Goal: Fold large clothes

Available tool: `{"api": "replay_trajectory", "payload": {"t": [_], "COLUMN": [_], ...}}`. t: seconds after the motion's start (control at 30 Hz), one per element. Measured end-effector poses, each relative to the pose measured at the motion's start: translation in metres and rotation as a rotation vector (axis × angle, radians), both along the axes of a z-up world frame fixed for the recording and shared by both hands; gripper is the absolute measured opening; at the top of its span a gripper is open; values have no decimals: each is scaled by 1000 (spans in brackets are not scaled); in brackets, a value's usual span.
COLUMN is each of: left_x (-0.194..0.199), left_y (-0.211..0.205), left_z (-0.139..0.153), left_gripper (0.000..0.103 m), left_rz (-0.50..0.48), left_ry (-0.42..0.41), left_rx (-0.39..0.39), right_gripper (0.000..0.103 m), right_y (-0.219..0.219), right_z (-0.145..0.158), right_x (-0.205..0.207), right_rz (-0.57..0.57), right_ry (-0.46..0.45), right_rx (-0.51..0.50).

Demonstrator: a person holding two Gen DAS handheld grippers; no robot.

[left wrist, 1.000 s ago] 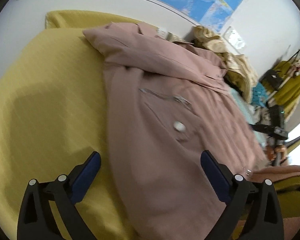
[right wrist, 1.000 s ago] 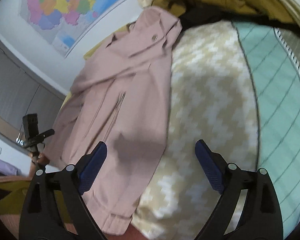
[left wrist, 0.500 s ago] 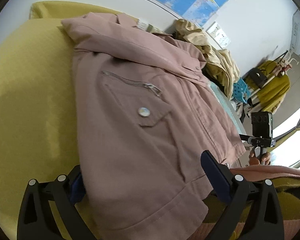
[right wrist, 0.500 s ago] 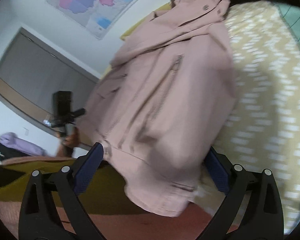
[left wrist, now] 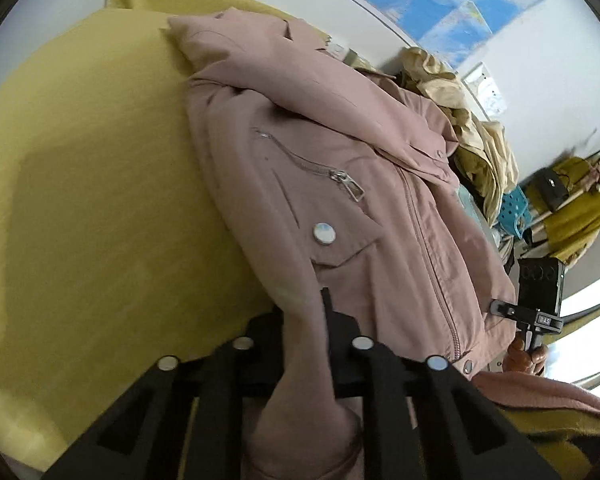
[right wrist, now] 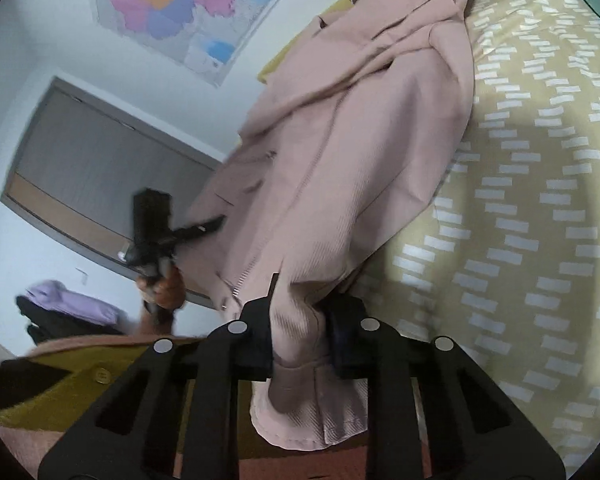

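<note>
One pink jacket point(left wrist: 340, 184) lies on a yellow bed point(left wrist: 80, 200), zipped, its collar far from the cameras. A second ago both tongs stood spread over its hem; their jaws have just been closing. Left gripper point(left wrist: 304, 320) and right gripper point(right wrist: 300, 312) each pinch a hem fold.

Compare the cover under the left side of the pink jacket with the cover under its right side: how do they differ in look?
The yellow cover, seen in the left wrist view, is plain with no pattern. The patterned cover, seen in the right wrist view, is duller tan and carries rows of short white bars. Both lie under the pink jacket.
</note>
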State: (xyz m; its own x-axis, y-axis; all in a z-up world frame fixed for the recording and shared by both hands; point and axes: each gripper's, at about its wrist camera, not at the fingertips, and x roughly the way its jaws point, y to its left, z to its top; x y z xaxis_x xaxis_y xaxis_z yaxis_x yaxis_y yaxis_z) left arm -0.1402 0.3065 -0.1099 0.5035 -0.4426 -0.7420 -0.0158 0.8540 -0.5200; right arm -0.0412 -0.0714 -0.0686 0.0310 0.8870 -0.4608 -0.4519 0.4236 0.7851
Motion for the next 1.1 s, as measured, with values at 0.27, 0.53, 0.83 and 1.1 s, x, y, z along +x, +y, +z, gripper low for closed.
{"api": "replay_trajectory", "payload": {"t": [0.27,0.53,0.83,1.1], "left_x": [-1,-5,-59,-63], "left_y": [-6,-5,13,20], "left_z": [2,8,93,82], "left_gripper": [72,3,1,1], "left_rz": [-84,7,55,78], "left_ry": [-43,-45,-299,-252], "left_rx": [-76,-39,-48,-92], "right_gripper": [51,10,8,8], "right_y": [4,-1,-27,-36], "right_z": [-3,6,80,70], "right_x": [-4,-3,-35,-34], "right_rz": [15,-16,-9,-28], "right_ry": [-8,-10,-172,-128], "right_rx": [8,108,301,244]}}
